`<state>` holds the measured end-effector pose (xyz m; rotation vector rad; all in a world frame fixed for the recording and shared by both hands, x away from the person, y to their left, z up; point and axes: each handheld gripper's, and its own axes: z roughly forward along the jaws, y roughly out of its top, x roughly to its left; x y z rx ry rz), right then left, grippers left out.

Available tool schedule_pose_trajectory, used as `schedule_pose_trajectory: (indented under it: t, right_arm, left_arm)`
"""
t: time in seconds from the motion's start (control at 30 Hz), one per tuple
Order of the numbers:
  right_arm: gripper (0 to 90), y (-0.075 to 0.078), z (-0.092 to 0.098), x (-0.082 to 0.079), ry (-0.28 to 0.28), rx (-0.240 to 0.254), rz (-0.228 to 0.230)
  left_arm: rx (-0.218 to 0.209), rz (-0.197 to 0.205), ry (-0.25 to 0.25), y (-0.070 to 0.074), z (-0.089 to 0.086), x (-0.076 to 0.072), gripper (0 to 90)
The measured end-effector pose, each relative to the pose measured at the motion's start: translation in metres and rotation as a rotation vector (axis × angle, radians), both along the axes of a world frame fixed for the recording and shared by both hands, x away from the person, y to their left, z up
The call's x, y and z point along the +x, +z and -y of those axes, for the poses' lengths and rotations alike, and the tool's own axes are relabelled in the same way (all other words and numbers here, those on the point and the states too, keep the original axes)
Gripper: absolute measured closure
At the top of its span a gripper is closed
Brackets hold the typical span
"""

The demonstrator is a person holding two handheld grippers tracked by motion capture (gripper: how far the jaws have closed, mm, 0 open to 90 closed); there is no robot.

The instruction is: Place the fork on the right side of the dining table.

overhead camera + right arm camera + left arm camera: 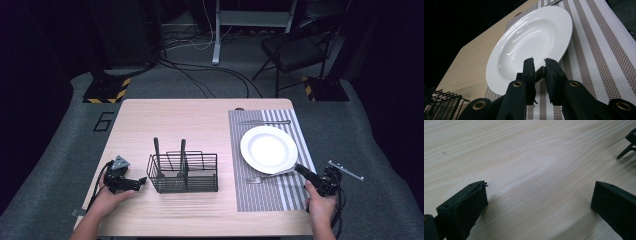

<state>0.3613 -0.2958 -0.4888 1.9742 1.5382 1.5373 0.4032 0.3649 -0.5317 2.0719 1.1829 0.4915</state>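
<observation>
A white plate lies on a striped placemat at the table's right. A silver fork rests on the mat along the plate's near rim, tines to the left. My right gripper comes in from the right with its jaws almost together on the end of the fork's handle. My left gripper is low over bare wood left of a black wire caddy, jaws wide apart with nothing between them.
Two dark utensil handles stand up in the caddy, whose corner shows in both gripper views. Another silver utensil lies across the mat's far end. A chair and cables are on the floor beyond the table.
</observation>
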Motion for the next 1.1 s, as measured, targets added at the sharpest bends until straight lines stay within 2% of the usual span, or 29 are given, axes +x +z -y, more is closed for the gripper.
schedule_pose_trajectory:
  t: [0.07,0.37,0.5,0.57,0.83,1.03,1.1]
  right_arm:
    - [78.5,-0.002,0.001,0.0,0.004,-0.004,0.003]
    - [77.8,-0.013,0.008,-0.002,-0.015,0.048,-0.032]
    - [77.4,-0.015,0.009,-0.003,-0.019,0.053,-0.039]
    - [77.0,-0.017,0.01,-0.003,-0.029,0.056,-0.058]
    - [76.3,-0.025,0.013,-0.002,-0.038,0.061,-0.066]
    - [75.6,-0.031,0.015,-0.001,-0.05,0.091,-0.102]
    - [75.3,-0.033,0.017,-0.001,-0.042,0.083,-0.108]
  left_arm:
    - [0.0,0.0,0.0,0.0,0.0,0.0,0.2]
    - [0.0,-0.001,-0.001,0.0,0.0,0.0,0.2]
    - [0.0,-0.001,-0.001,0.0,0.0,0.0,0.2]
    - [0.0,0.0,0.0,0.0,0.0,0.0,0.2]
    - [0.0,-0.001,-0.001,0.0,0.0,0.0,0.2]
    - [0.0,-0.001,-0.001,0.0,0.0,0.0,0.2]
    - [0.0,0.0,0.0,0.0,0.0,0.0,0.2]
